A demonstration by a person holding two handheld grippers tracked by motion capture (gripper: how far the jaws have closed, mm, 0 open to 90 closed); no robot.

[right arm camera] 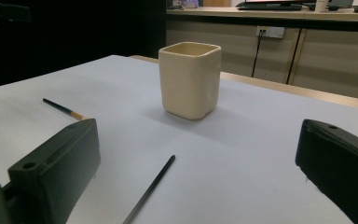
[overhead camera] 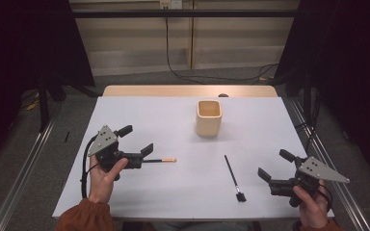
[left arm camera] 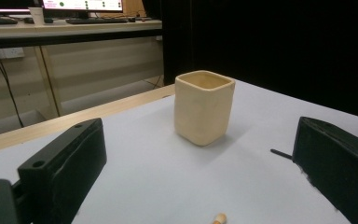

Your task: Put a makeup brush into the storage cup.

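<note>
Nothing has gone into the cup (overhead camera: pixel 208 118) yet, as far as the pictures show: it stands upright and looks empty just above the middle of the high view, on the white-topped bench (overhead camera: pixel 139 192), and both brushes lie flat on the bench well apart from it. The brush with the pale wooden tip (overhead camera: pixel 163 160) lies left of centre in the high view, running across the frame, with its dark end just in front of the left claw (overhead camera: pixel 135 144); its tip also peeks in at the bottom edge of the left gripper view (left arm camera: pixel 219 218). The left claw is open, its jaws spread wide and holding nothing, and it sits low over the bench at the middle left of the frame. The black brush (overhead camera: pixel 233 177) lies at the lower centre-right, slanting, with its bristle end toward the bottom of the frame; in the right gripper view its handle (right arm camera: pixel 150 189) runs up between the jaws. The right claw (overhead camera: pixel 274 169) at the lower right is open too and empty, near that brush but not touching it. Judging by this, the work is at its very start: each brush has yet to be gripped, lifted and stood in the cup, and the left claw looks nearest to making the first pick.
</note>
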